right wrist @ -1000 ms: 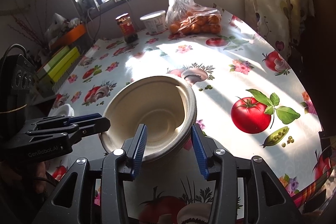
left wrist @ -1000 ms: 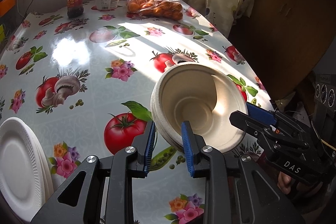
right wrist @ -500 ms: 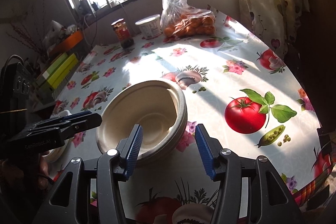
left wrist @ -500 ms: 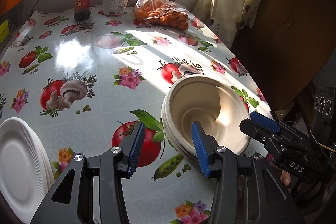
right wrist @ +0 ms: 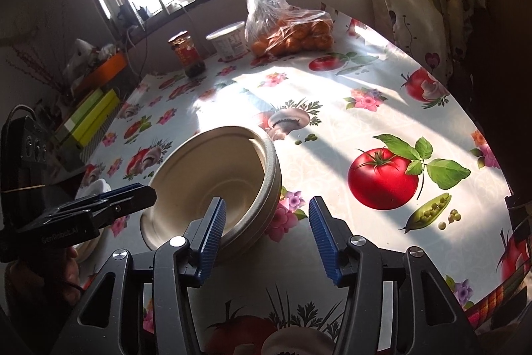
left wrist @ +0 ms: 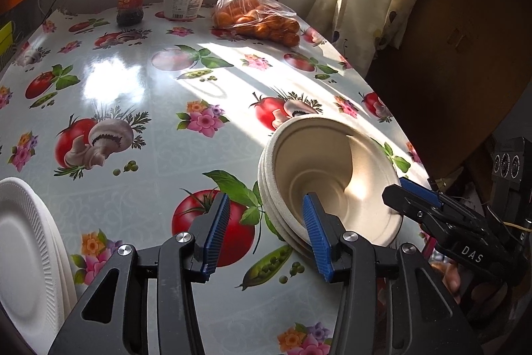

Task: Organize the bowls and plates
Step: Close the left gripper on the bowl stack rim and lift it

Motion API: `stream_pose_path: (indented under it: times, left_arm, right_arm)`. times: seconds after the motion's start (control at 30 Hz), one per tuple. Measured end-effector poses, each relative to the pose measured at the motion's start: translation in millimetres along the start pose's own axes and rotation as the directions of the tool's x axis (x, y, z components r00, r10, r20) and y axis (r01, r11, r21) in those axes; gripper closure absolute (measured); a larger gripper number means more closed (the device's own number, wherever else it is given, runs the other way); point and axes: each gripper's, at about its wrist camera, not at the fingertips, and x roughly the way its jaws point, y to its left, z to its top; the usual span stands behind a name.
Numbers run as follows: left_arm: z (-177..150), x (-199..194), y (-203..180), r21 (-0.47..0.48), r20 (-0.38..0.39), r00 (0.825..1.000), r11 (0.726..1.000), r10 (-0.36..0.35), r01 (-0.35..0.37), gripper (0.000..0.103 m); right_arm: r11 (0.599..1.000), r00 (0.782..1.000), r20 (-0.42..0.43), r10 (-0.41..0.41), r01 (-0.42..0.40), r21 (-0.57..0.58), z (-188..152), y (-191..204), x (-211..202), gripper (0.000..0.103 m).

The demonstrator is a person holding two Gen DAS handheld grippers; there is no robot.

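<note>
Here, a stack of beige bowls [left wrist: 332, 185] sits near the table's [left wrist: 139, 95] right edge. The left gripper [left wrist: 266, 232] and right gripper [right wrist: 266, 232] both hold their fingers apart, gripping nothing. White plates [left wrist: 26, 255] lie at the left edge, with open tablecloth between.
</note>
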Motion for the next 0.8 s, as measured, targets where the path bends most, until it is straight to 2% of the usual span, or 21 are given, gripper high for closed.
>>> stream_pose_path:
  times: [0.8]
  left_arm:
    - [1,18,-11,0.026,-0.03,1.0,1.0,0.002,-0.001,0.056]
  right_arm:
    - [0.998,0.998,-0.038,0.055,-0.055,0.004,0,0,16,0.051]
